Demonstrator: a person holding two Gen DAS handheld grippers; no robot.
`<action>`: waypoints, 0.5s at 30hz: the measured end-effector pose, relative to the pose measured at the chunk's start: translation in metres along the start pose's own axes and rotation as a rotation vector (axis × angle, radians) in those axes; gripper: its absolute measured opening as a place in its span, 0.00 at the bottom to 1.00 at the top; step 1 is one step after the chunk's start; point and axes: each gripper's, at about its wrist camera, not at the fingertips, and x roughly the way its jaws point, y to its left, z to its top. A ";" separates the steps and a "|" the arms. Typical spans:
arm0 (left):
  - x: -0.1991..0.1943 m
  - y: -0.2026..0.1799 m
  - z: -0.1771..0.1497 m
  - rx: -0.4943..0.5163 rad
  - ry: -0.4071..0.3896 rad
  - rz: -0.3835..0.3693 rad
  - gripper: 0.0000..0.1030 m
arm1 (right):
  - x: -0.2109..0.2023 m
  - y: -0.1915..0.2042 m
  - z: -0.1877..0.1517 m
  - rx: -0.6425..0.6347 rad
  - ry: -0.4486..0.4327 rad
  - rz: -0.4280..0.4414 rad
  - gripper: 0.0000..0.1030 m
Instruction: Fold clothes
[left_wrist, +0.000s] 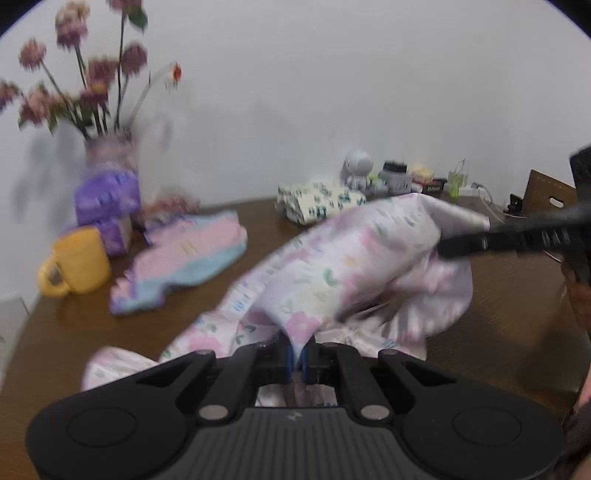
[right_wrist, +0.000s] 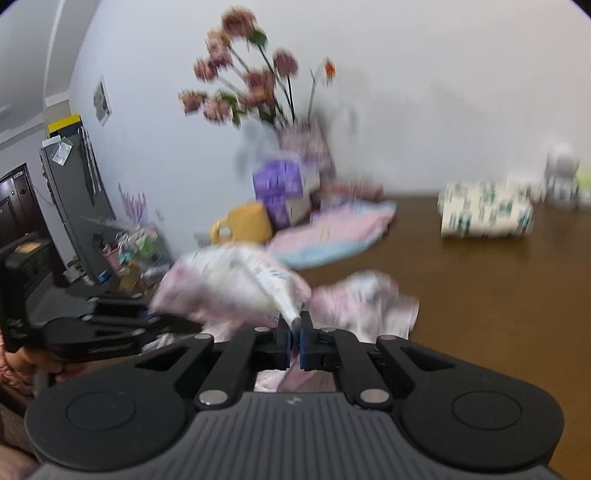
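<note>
Floral garment (left_wrist: 354, 266) bunched on brown table (left_wrist: 498, 295), near edge pinched in clenched left gripper (left_wrist: 297, 360), another fold clamped in right gripper (right_wrist: 294, 332), cloth lifted between them.

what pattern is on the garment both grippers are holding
The garment is white with pink flowers and small green leaves, showing best in the left wrist view.

No lettering reads clearly anywhere: print on the purple packs (left_wrist: 107, 201) at left of the left-wrist frame, and on the wall notice (right_wrist: 102, 99) at upper left of the right-wrist frame, is blurred beyond reading.
</note>
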 end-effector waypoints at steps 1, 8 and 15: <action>-0.012 0.001 0.006 0.028 -0.015 -0.007 0.03 | -0.008 0.004 0.009 -0.021 -0.023 -0.004 0.03; -0.077 0.017 0.071 0.104 -0.084 -0.146 0.03 | -0.061 0.053 0.099 -0.247 -0.124 -0.044 0.03; 0.013 0.062 0.101 0.072 0.061 0.060 0.04 | 0.015 0.056 0.167 -0.304 0.012 -0.102 0.03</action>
